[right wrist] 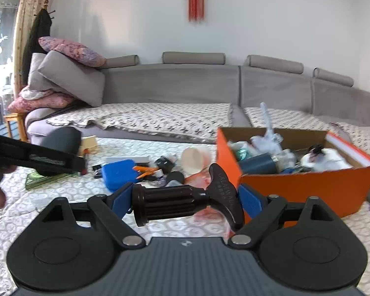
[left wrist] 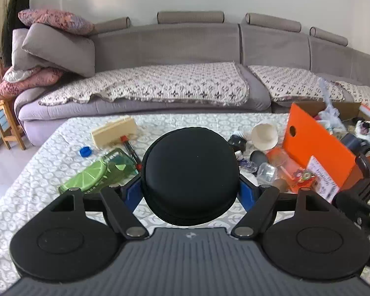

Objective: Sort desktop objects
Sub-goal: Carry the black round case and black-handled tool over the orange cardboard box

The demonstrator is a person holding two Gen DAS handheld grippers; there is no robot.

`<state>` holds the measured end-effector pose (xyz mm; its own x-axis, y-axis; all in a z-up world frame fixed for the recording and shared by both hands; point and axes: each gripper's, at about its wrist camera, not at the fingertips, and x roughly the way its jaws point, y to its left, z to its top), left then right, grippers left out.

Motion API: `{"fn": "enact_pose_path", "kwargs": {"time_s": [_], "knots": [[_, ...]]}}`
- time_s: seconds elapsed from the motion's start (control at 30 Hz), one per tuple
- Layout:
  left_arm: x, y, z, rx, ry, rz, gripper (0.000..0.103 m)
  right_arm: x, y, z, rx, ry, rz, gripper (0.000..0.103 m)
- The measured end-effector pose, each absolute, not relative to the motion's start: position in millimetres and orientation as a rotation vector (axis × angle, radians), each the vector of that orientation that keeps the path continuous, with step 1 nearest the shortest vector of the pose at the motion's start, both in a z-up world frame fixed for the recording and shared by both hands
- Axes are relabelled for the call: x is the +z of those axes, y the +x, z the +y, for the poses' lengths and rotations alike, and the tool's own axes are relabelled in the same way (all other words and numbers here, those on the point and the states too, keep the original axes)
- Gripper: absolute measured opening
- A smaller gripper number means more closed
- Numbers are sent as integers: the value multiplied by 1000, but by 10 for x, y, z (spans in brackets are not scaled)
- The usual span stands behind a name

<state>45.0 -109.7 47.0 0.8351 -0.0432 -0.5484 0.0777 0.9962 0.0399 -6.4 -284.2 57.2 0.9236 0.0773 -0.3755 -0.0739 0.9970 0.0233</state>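
While the left gripper (left wrist: 190, 192) pinches a round black zip case (left wrist: 190, 177) between its blue pads, lifted clear of the patterned table cover (left wrist: 37, 172), the right gripper (right wrist: 185, 201) clamps a black ribbed handle with a T-shaped end (right wrist: 185, 201) crosswise, just left of the orange box (right wrist: 308, 190). That box is stuffed with odds and ends. Left of the box lies 1 white paper cup (right wrist: 193, 160) on its side, then a blue case (right wrist: 119, 175), and furthest from it a green lime-print pack (left wrist: 98, 172).
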Motion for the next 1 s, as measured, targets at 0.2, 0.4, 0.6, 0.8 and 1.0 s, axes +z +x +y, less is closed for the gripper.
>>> {"fn": "enact_pose_path", "kwargs": {"time_s": [0.2, 0.4, 0.6, 0.8, 1.0], "knots": [[629, 220, -1257, -100, 57, 558, 77, 736, -181, -2939, 42, 51, 364, 90], [753, 260, -1493, -92, 56, 526, 77, 909, -211, -3167, 32, 60, 314, 90], [757, 428, -1843, -76, 75, 522, 77, 1030, -115, -3575, -8, 61, 287, 90], [705, 598, -2218, -81, 79, 516, 77, 1011, 63, -3915, -56, 42, 299, 90], [651, 728, -2397, -99, 106, 514, 77, 979, 226, -4100, -94, 61, 266, 90]]}}
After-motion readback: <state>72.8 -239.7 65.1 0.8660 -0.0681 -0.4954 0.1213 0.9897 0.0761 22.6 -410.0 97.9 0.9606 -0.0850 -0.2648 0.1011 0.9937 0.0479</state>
